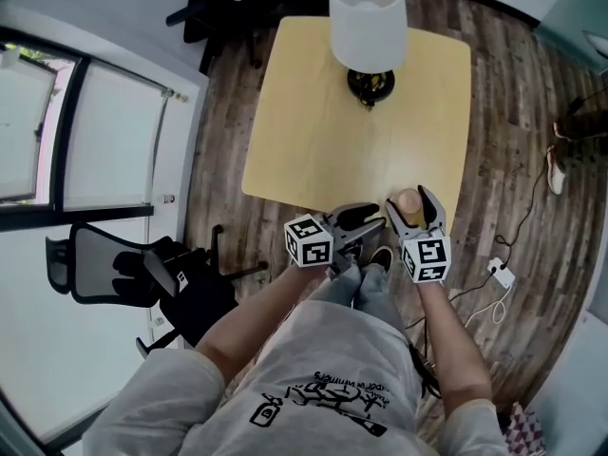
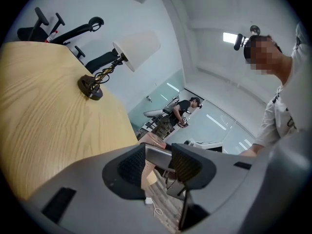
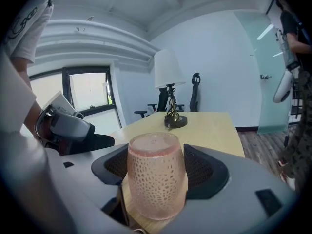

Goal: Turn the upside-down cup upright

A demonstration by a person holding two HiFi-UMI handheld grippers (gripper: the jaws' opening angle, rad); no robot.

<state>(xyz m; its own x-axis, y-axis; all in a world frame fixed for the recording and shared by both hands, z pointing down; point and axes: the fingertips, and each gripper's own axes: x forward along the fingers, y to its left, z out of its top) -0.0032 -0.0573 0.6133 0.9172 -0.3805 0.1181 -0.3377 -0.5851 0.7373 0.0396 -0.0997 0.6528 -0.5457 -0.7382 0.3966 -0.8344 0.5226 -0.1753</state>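
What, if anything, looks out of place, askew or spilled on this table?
Only the cup: it stands upside down, closed base up, close to the near edge of the table, between the jaws of the right tool. The lamp stands upright, and nothing looks spilled or broken.

Items counted. Table (image 1: 313, 131): one was shown. Lamp (image 1: 369, 27): one stood on it. Cup (image 3: 156, 174): one. Grippers: two, the left gripper (image 1: 372, 222) and the right gripper (image 1: 410, 200). Marker cubes: two, one on the left (image 1: 309, 240) and one on the right (image 1: 427, 257). Office chairs: two were visible in the head view, a near chair (image 1: 123, 274) by the window and a far chair (image 1: 223, 8) beyond the table. Persons: two, the wearer (image 1: 323, 388) and a second person (image 2: 183, 112) standing in the background of the left gripper view. White plug block (image 1: 501, 274) with cord on the floor: one.
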